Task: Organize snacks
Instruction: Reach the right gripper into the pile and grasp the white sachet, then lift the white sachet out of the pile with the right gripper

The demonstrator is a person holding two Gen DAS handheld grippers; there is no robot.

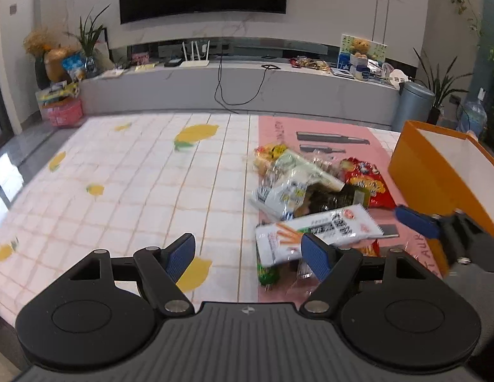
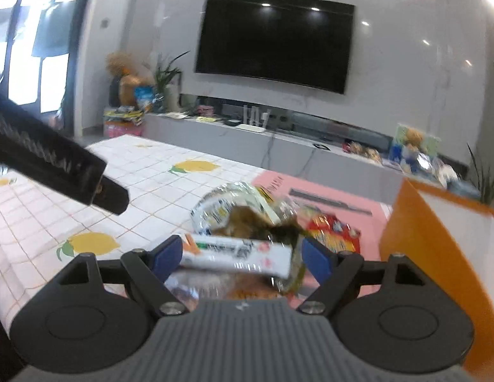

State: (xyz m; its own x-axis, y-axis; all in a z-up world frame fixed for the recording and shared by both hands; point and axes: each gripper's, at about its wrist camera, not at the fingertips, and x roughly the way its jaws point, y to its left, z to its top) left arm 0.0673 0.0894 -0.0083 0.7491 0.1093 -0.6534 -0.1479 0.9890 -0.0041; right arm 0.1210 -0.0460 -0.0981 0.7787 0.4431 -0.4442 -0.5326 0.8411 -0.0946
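A pile of snack packets (image 1: 307, 184) lies on the pink mat (image 1: 336, 133): a white stick-snack packet (image 1: 317, 232) in front, a dark packet (image 1: 329, 199), a red bag (image 1: 366, 181), clear and yellow packs behind. My left gripper (image 1: 248, 253) is open and empty, just left of the pile. My right gripper (image 2: 243, 256) is open, its blue pads on either side of the white packet (image 2: 237, 254) without closing on it. It also shows in the left wrist view (image 1: 415, 221). An orange box (image 1: 444, 165) with a white inside stands to the right.
The table has a white tiled cloth with lemons (image 1: 119, 191). The orange box (image 2: 438, 254) is close on the right gripper's right. The left gripper's body (image 2: 55, 162) is at the left. A TV console (image 1: 234, 86) and a bin (image 1: 412, 105) stand beyond.
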